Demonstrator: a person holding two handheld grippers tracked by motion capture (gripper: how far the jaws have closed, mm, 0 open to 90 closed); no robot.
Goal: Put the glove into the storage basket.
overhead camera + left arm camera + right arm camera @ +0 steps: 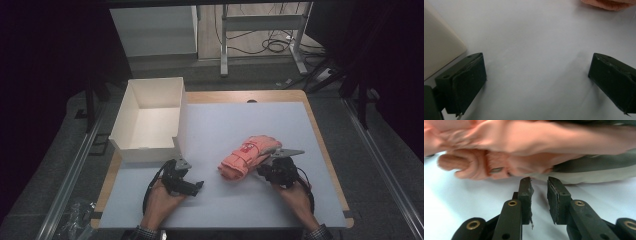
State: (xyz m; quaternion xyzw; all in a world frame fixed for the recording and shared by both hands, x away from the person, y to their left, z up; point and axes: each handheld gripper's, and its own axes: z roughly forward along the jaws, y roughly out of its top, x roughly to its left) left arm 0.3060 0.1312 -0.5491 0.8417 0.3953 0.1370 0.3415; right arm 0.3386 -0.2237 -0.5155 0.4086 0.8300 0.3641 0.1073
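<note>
high view: folded pink cloth (pixel 249 156) is lying right of the box (pixel 150 117), right gripper (pixel 270 167) touching it | left gripper view: left gripper (pixel 536 75) is gaping, empty | right gripper view: jaws nearly together, gripping nothing; cloth (pixel 524 147) looking soft, light, best pinched at its near folded edge

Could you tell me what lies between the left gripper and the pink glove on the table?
Nothing: in the high view, bare white tabletop separates the left gripper from the pink glove. The left gripper view shows the same bare surface.

Lab-like test room: dark curtains, metal desk frame (pixel 260 35), floor cables (pixel 272 46), floor rails (pixel 70 175).
</note>
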